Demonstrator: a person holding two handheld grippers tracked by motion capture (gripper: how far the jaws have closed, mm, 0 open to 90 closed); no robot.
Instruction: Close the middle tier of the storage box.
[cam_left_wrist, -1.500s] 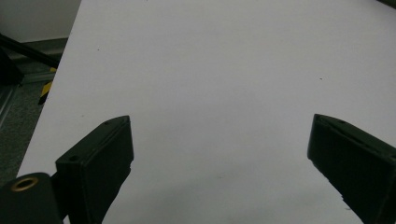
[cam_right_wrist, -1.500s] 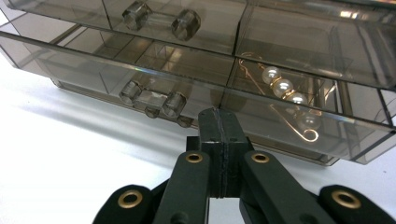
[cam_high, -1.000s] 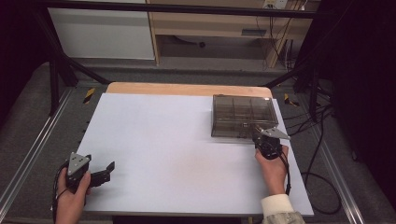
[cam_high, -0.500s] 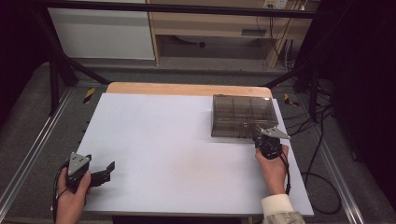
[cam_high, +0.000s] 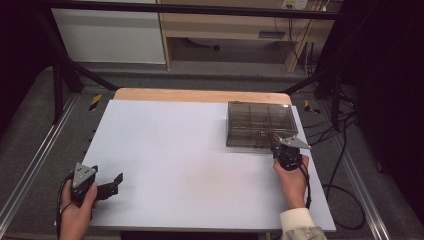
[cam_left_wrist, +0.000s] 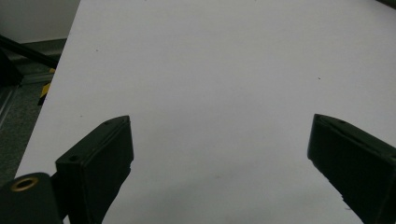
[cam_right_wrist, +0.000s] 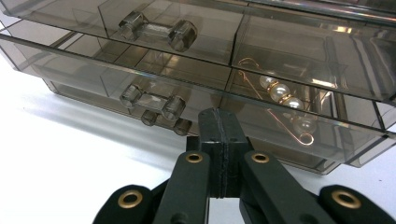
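Note:
A smoky see-through drawer box (cam_high: 260, 125) stands at the back right of the white table (cam_high: 190, 150). In the right gripper view its drawers (cam_right_wrist: 140, 70) have clear bar handles (cam_right_wrist: 152, 100), and a gold pin with pearls (cam_right_wrist: 280, 91) lies in a right-hand compartment. My right gripper (cam_high: 276, 146) (cam_right_wrist: 217, 114) is shut with nothing between its jaws. Its tip is close against the box's lower front, just right of the lower handle. My left gripper (cam_high: 112, 186) (cam_left_wrist: 219, 126) rests open at the front left over bare table.
A wooden strip (cam_high: 200, 95) borders the table's far edge. Metal rails (cam_high: 40, 155) run along both sides, and cables (cam_high: 345, 165) trail on the floor to the right. A white cabinet (cam_high: 110, 35) and shelving stand beyond the table.

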